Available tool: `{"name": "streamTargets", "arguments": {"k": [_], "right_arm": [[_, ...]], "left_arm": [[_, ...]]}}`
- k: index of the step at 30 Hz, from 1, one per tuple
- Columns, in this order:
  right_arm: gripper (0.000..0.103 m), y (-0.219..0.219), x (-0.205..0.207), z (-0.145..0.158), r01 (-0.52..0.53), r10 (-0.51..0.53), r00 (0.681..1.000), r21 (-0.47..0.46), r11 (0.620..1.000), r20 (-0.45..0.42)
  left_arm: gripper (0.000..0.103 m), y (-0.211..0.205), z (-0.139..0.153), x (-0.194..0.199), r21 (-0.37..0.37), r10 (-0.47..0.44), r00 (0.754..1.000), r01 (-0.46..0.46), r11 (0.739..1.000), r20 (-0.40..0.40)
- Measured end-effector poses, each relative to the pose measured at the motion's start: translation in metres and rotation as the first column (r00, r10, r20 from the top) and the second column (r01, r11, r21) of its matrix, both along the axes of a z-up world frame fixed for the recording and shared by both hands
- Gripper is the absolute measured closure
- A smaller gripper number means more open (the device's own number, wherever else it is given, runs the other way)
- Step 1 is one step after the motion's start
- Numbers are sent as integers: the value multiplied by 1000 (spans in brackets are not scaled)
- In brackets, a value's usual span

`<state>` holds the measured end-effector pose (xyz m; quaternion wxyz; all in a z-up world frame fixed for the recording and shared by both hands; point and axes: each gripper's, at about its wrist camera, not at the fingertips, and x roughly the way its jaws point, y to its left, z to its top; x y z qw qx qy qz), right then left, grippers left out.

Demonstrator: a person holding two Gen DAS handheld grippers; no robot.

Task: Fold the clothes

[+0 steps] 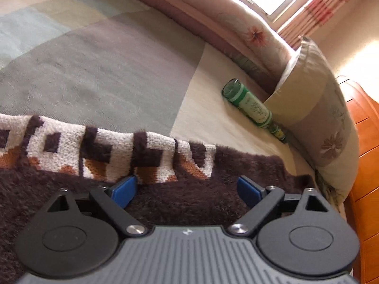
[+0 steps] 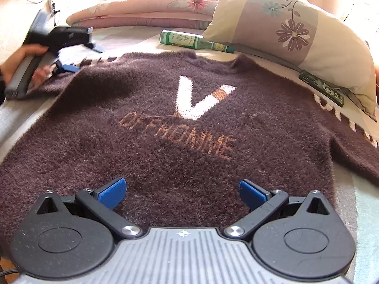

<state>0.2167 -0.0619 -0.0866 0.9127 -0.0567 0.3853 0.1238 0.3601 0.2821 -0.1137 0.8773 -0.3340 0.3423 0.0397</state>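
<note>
A fuzzy dark brown sweater (image 2: 165,123) with a white V and orange lettering lies spread flat on the bed. Its sleeve, with a white, brown and orange pattern (image 1: 99,151), lies across the left wrist view. My left gripper (image 1: 187,187) hovers just over that sleeve, jaws wide apart, nothing pinched between the blue pads. In the right wrist view the left gripper (image 2: 78,58) shows at the far left in a person's hand (image 2: 14,59). My right gripper (image 2: 182,191) stands open over the sweater's near hem, its pads not pressing on fabric.
A green glass bottle (image 1: 253,105) lies on its side beyond the sweater, against a flowered pillow (image 2: 291,30). A rolled quilt (image 2: 142,9) runs along the far side under a window. A small green packet (image 2: 322,87) lies beside the pillow. An orange wooden cabinet (image 1: 364,142) stands at right.
</note>
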Motion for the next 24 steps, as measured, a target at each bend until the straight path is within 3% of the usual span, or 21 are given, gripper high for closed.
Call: {"name": "streamTargets", "arguments": {"k": [4, 10, 13, 17, 20, 21, 24], "right_arm": [[0, -4, -2, 4, 1, -2, 1000, 20, 1000, 14], [0, -2, -2, 4, -4, 3, 1000, 15, 1000, 12], [0, -1, 0, 0, 4, -4, 1000, 4, 1000, 5], [0, 0, 2, -2, 7, -7, 1000, -4, 1000, 6], [0, 2, 3, -6, 5, -5, 1000, -19, 1000, -3], [0, 2, 3, -7, 5, -5, 1000, -24, 1000, -6], [0, 2, 4, -8, 7, -8, 1000, -31, 1000, -10]], "left_arm": [[15, 41, 6, -58, -29, 30, 1000, -30, 999, 0], [15, 119, 9, -132, -44, 285, 957, -287, 957, -59], [16, 134, 23, -137, -1, 349, 933, -351, 936, -85], [12, 123, 41, -114, 25, 274, 961, -273, 962, -34], [12, 116, 30, -88, 21, 218, 974, -217, 976, -67], [12, 117, 22, -80, 12, 220, 970, -220, 976, -104], [20, 127, 19, -84, 40, 342, 933, -339, 940, -109]]}}
